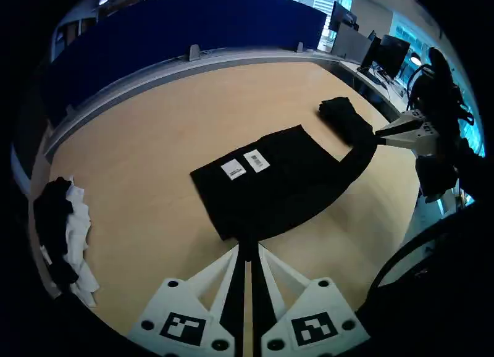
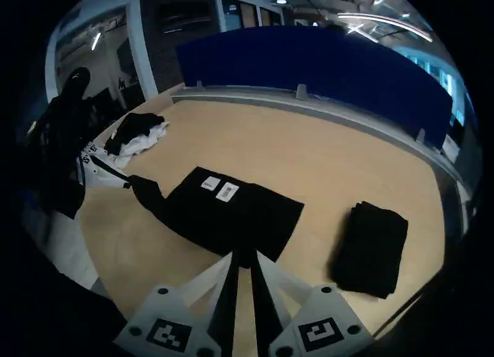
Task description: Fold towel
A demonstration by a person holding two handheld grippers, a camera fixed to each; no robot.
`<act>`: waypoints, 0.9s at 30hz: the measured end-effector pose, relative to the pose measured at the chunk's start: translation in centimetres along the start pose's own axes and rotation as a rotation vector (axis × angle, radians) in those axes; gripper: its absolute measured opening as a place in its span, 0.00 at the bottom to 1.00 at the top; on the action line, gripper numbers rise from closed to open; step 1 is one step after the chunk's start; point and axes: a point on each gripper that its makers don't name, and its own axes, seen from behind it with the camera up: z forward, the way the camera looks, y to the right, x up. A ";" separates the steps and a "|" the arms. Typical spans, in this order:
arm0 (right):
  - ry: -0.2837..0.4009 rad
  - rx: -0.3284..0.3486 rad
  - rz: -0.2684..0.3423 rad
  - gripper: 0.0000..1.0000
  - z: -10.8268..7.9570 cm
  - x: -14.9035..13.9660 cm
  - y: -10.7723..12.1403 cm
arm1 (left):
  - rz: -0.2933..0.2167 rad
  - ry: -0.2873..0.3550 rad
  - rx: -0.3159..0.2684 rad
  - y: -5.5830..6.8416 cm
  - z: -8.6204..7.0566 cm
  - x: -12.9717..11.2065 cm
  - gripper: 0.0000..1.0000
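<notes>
Pinching a black towel by two corners

In the left gripper view, a loose heap of black and white cloths lies at the far left edge of the wooden table. Toward the middle, the black towel is spread mostly flat on the tabletop, with two white labels side by side on its upper face. The left gripper reaches in from bottom centre, its two fingers pressed together on the towel's near corner. Farther right, a folded black stack rests on the table beyond the towel. The towel's right corner is drawn up off the wood into a narrow strip. The right gripper, held by a person in dark clothing, has its jaws clamped on the tip of that strip. Dark monitors stand at the upper right, and a blue partition runs along the table's far side.

In the right gripper view, the left gripper is at the far left with a towel corner pulled taut. The right gripper's own fingers are closed on the towel's near edge at bottom centre. The folded stack lies to the right, apart from the towel.
</notes>
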 end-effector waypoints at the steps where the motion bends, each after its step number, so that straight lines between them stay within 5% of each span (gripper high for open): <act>1: -0.001 -0.002 0.002 0.13 0.4 0.2 0.3 | -0.004 -0.007 0.003 -0.3 0.3 0.2 0.06; 8: -0.013 -0.023 0.019 0.13 3.0 1.1 2.4 | -0.029 -0.037 0.029 -1.7 2.2 1.8 0.06; 15: -0.037 -0.047 0.051 0.13 5.5 1.2 4.3 | 0.005 -0.060 0.057 -3.0 4.2 3.3 0.06; 27: -0.071 -0.073 0.098 0.13 8.4 0.6 6.1 | 0.031 -0.137 0.065 -4.5 8.3 2.8 0.06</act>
